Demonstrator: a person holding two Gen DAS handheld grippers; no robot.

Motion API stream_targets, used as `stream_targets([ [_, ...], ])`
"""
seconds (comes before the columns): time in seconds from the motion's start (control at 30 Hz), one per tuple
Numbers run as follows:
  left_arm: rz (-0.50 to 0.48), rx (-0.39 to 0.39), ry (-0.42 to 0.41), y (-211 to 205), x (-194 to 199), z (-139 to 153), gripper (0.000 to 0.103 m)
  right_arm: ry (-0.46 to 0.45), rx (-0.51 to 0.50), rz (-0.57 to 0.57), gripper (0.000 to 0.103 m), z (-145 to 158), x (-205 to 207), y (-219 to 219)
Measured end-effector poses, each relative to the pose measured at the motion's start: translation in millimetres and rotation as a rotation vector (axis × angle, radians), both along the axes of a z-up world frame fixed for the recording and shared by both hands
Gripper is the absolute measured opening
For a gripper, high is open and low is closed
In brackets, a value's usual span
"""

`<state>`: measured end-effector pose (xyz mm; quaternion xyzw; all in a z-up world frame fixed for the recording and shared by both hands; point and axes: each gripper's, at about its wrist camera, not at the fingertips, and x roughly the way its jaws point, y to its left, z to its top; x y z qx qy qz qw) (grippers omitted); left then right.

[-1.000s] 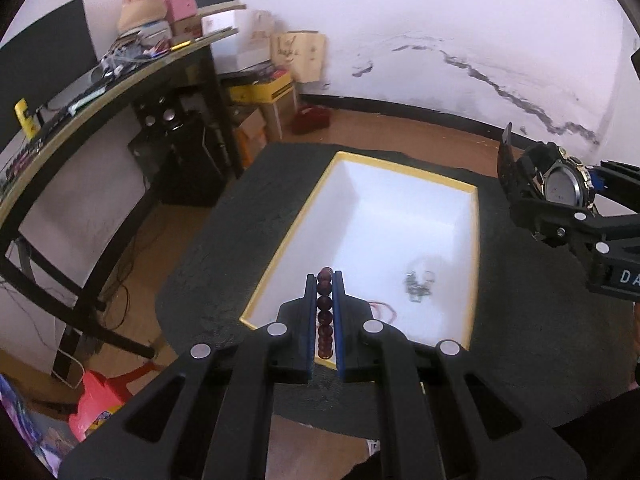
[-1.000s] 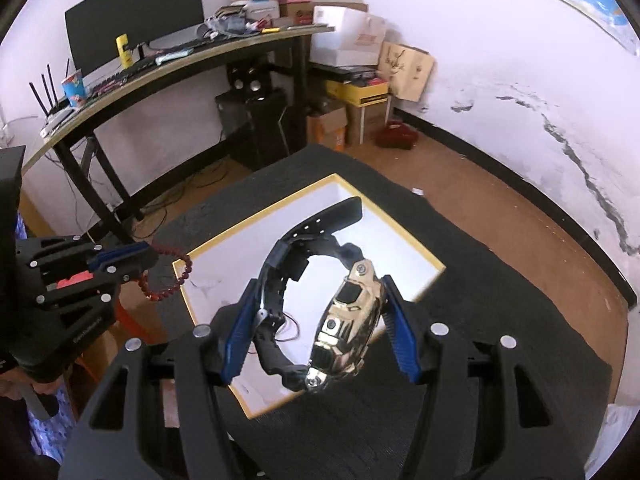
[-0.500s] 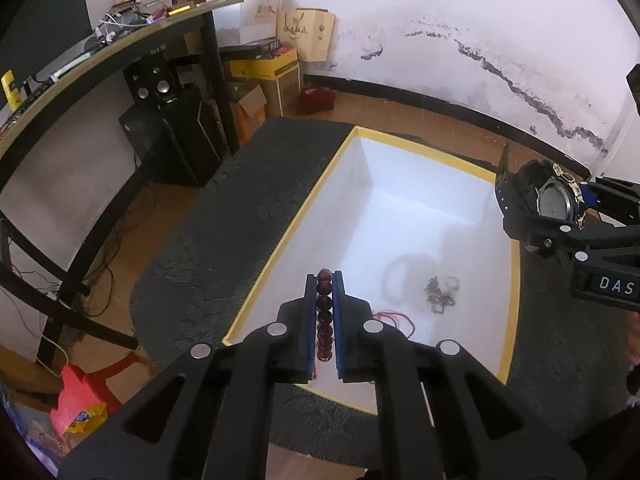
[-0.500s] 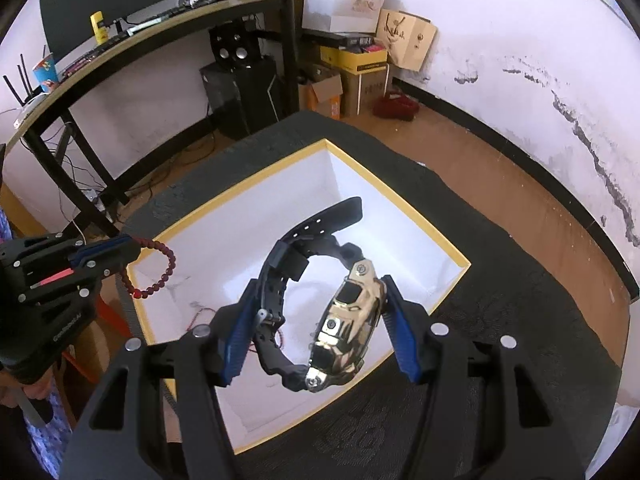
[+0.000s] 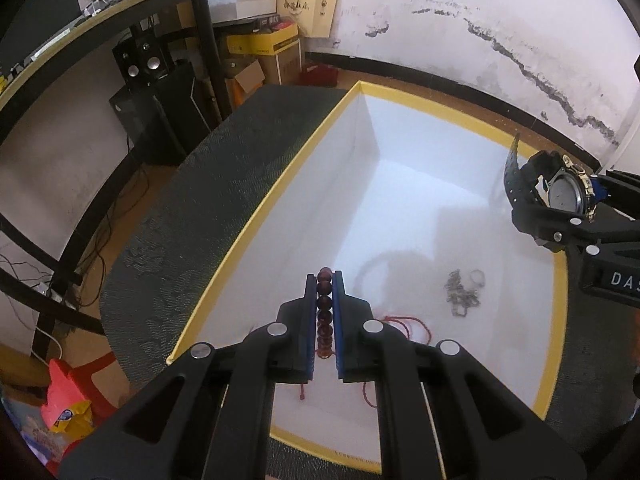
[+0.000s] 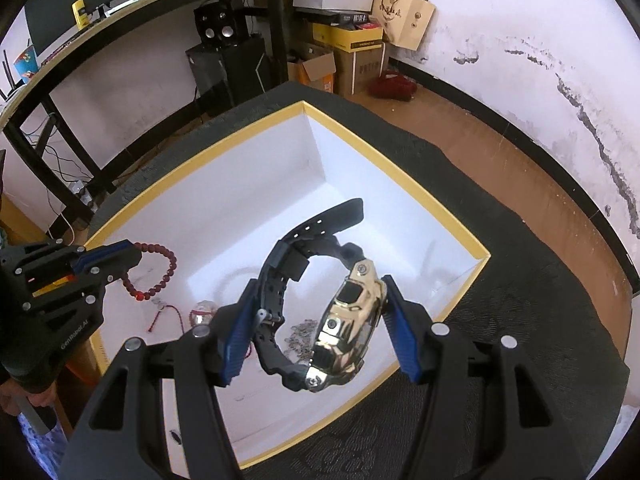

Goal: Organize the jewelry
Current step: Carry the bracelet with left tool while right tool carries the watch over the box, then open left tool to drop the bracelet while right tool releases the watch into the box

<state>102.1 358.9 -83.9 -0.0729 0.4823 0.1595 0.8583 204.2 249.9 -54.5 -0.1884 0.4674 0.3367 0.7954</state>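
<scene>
My left gripper (image 5: 324,280) is shut on a dark red bead bracelet (image 5: 324,312) and holds it above the near left part of a white box with a yellow rim (image 5: 280,184). The bracelet hangs from that gripper in the right wrist view (image 6: 158,270). My right gripper (image 6: 316,292) is shut on a black and gold watch (image 6: 348,320), held above the box's right side; the watch also shows in the left wrist view (image 5: 556,188). A silver chain (image 5: 460,296) and a red cord (image 5: 404,324) lie on the box floor.
The box (image 6: 452,216) sits on a dark cloth-covered table (image 5: 208,184). A desk with clutter (image 5: 100,12), speakers (image 6: 218,30) and cardboard boxes (image 6: 352,52) stand beyond. A small clear round piece (image 6: 202,310) lies in the box by the cord.
Both grippers have moved forward and down over the box, which now looks larger and closer. Each keeps its hold on its piece.
</scene>
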Motion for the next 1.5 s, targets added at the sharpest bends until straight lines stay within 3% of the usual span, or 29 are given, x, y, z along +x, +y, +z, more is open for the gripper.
stream_targets([
  [0.67,0.011,-0.002,0.049,1.7,12.1,-34.2,0.007,-0.006,-0.061,0.003,0.06,-39.0,19.9,7.4],
  [1.5,0.007,-0.005,0.067,-2.0,19.0,-46.4,0.007,-0.028,-0.114,0.016,0.063,-52.9,23.6,19.5],
])
